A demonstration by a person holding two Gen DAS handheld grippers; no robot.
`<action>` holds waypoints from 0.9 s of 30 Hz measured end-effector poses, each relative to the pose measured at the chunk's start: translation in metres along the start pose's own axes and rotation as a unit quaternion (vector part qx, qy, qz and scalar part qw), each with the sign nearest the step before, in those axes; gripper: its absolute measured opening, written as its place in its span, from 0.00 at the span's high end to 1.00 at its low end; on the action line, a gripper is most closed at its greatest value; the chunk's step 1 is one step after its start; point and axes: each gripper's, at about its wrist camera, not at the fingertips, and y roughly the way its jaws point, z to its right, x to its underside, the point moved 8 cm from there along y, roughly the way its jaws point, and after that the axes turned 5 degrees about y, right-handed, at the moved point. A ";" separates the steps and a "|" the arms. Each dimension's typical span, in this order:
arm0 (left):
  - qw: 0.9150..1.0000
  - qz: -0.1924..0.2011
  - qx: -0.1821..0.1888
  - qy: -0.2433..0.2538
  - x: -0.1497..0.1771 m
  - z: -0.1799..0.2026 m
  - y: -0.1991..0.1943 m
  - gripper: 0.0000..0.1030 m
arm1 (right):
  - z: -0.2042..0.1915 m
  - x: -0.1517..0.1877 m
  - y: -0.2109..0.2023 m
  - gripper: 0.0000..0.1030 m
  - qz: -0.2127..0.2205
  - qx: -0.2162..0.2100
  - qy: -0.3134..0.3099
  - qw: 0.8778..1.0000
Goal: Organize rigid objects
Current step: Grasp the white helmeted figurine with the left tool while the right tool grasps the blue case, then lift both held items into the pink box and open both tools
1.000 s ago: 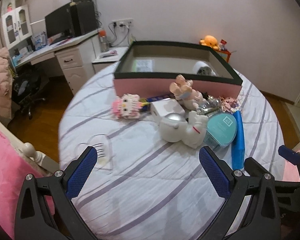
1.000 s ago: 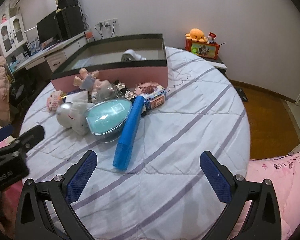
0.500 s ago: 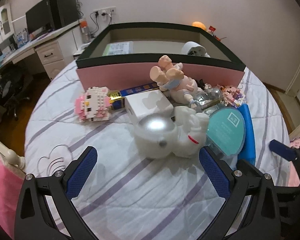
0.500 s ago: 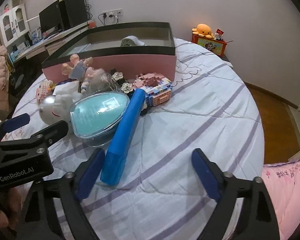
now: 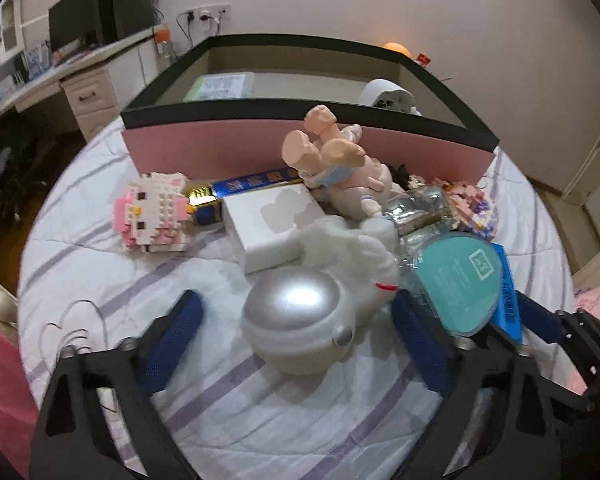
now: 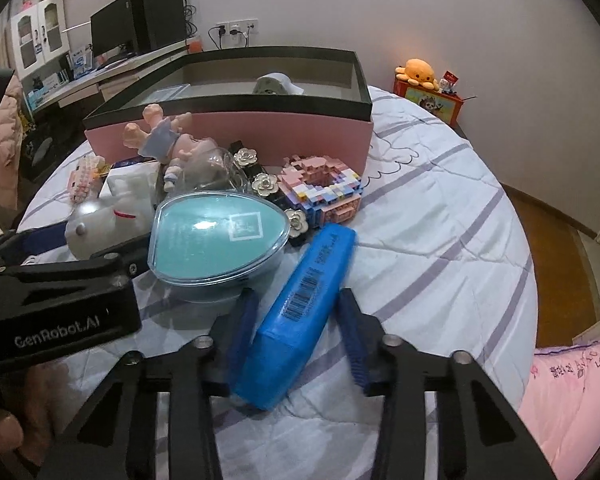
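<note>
We are at the grabbing step with both tongs. Our right tongs [image 6: 296,320] have just been closing, now narrow around the near end of the blue box [image 6: 306,312] on the bed, though we cannot tell if they squeeze it yet. Our left tongs [image 5: 296,334] have also been closing, pads not yet touching the white toy [image 5: 312,308] between them. Next we pinch tight, lift, and carry them to the pink box [image 5: 220,152] far ahead.

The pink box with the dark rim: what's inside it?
Inside the pink box, a flat printed packet lies at the left, and a pale rounded thing sits at the right. The near wall hides most of the floor, so more may lie there.
</note>
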 end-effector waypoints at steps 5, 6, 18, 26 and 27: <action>1.000 0.002 0.001 0.010 0.001 0.003 -0.003 0.44 | 0.007 0.001 -0.004 0.69 0.002 -0.005 0.014 1.000; 1.000 0.002 0.003 0.009 0.001 0.003 -0.004 0.44 | 0.009 0.001 -0.005 0.71 0.002 -0.007 0.016 1.000; 1.000 0.008 0.004 0.013 0.014 -0.002 -0.022 0.45 | 0.015 0.005 -0.020 0.74 0.005 -0.017 0.029 0.999; 1.000 0.020 -0.009 0.019 0.018 -0.010 -0.041 0.45 | 0.013 0.003 -0.035 0.74 0.017 -0.021 0.027 0.999; 1.000 0.021 -0.010 0.019 0.018 -0.011 -0.043 0.45 | 0.012 0.002 -0.037 0.74 0.019 -0.021 0.026 0.999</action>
